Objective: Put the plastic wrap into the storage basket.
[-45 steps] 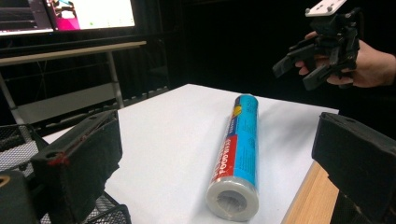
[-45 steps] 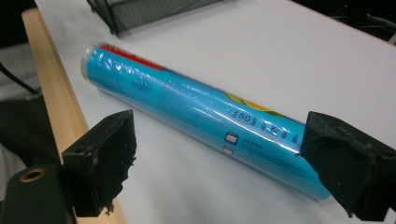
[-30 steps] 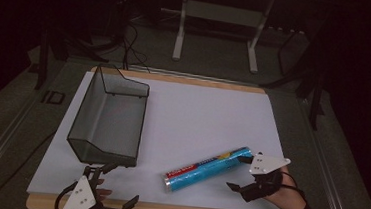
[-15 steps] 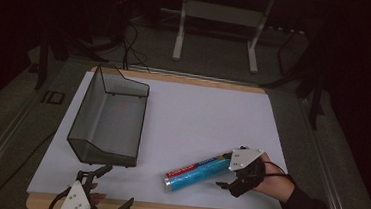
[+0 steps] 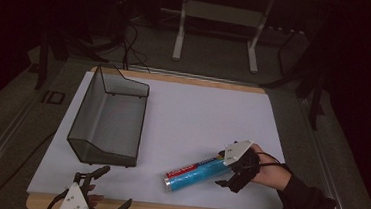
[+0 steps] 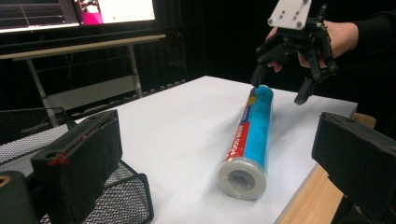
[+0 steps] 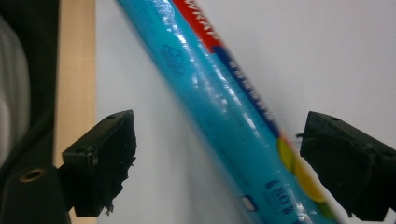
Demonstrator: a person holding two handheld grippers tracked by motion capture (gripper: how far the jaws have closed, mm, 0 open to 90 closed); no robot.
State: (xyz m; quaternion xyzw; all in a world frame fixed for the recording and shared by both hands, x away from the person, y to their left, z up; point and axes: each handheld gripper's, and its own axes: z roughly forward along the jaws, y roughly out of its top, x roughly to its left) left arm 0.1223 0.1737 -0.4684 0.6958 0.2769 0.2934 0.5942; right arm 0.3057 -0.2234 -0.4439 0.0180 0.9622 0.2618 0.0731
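Nearest the person's edge of the surface [image 5: 208, 111], the left gripper [image 5: 100, 188] hangs low over the wooden lip, its fingers [image 6: 77, 168] spread wide with nothing between them. Just beyond it sits the one wire mesh basket [image 5: 109, 121], upright, its front corner close to the left gripper but not touching it.

Off to the right lies the single blue roll [image 5: 195, 173], flat on the white sheet and angled, its open core end [image 6: 240, 179] pointing toward the near edge and its far end running up to the right gripper [image 5: 233, 171]. That gripper's fingers [image 7: 100, 161] stand apart on either side of the roll's far end; in the right gripper view the roll passes slantwise through the gap with white sheet showing between it and the left finger. In the left gripper view the right gripper hovers just above that end, tips pointing down, one tip near the roll's top; I cannot tell whether it touches.

Against a second ago, the right gripper has come in from beside the roll's far end to straddle it, and the hand [image 5: 268, 173] has moved inward with it. The left gripper has dropped back toward the near edge. The roll and the basket lie where they were.

By count: one roll, one basket, two grippers. Farther back, beyond the surface, a metal stand [image 5: 220, 17] rises from the dark floor, and the left gripper view catches a lit screen [image 6: 112, 9] above a bench.
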